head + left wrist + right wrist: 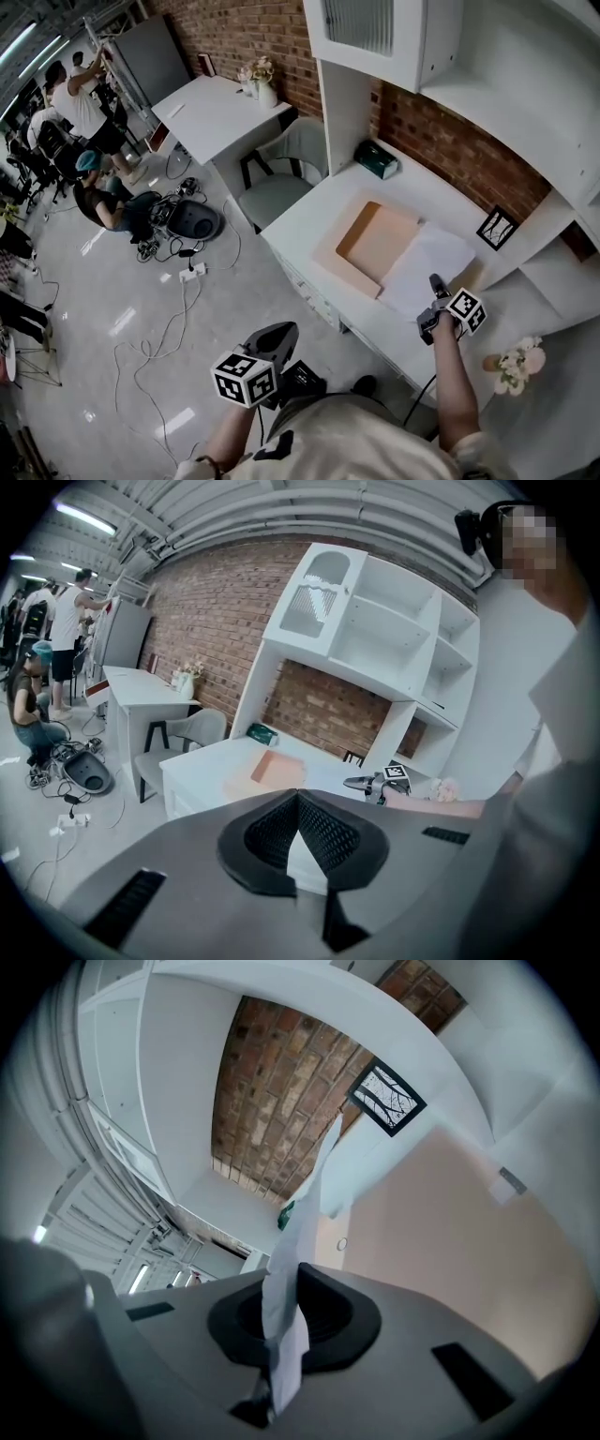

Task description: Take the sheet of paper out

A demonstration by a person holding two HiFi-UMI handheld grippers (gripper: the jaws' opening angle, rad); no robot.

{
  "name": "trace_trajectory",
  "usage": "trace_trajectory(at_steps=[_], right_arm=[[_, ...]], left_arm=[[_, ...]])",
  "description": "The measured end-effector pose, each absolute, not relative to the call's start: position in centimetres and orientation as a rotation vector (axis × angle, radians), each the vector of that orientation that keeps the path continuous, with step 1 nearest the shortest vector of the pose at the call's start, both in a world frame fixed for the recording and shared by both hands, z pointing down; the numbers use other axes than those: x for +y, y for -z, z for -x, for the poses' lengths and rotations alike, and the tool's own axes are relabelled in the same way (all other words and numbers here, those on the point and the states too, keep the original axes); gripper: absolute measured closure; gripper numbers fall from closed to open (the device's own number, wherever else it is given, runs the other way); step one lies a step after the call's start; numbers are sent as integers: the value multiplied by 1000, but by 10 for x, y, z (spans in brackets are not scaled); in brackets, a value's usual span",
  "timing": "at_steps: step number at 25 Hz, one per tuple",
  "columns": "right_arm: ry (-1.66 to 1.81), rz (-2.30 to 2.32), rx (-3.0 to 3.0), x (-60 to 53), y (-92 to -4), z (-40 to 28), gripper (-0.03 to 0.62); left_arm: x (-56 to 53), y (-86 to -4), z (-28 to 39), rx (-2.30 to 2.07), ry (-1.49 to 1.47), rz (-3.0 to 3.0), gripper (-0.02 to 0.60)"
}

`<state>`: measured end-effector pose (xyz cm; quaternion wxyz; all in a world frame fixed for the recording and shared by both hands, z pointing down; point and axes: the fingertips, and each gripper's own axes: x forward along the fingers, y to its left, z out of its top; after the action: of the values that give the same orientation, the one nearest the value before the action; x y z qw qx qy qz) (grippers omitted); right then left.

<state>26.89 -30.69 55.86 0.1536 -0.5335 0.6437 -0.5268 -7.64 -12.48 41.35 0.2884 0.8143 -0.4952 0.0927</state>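
Progress looks well along: the sheet of paper (427, 262) shows white and nearly whole in the head view, spread toward the table's right end, with its left margin meeting the tan folder (375, 239) that lies open at the middle of the table (309, 211). Whether that margin is tucked under the folder's flap or only rests on it cannot be told from here. The near edge of the sheet is pinched in the right tool (436, 283), whose jaws are closed tight on it. In the right gripper view the paper (286, 1316) stands edge-on out of the pads and curls upward, with the folder's pale tan face beside it.

The left tool (284, 330) hangs off the table's front edge, well apart from both sheet and folder. Its jaws meet at the tips and hold nothing.

Judging by this, the grasp is made and most of the sheet is exposed. What seems left is to draw it fully clear of the folder and set it down on bare table. A green box (377, 159) sits at the table's back-left corner and a small framed picture (497, 227) leans at the back right, both clear of the likely path.
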Motion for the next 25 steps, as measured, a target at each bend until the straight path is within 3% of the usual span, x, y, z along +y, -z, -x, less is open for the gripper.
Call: trace_trajectory(at_steps=[12, 25], right_arm=[[1477, 1509, 1803, -310, -553, -284, 566], [1387, 1539, 1828, -296, -524, -267, 566]], left_arm=[[-123, -416, 73, -1346, -222, -2168, 565], [-104, -412, 112, -1344, -161, -2169, 565]])
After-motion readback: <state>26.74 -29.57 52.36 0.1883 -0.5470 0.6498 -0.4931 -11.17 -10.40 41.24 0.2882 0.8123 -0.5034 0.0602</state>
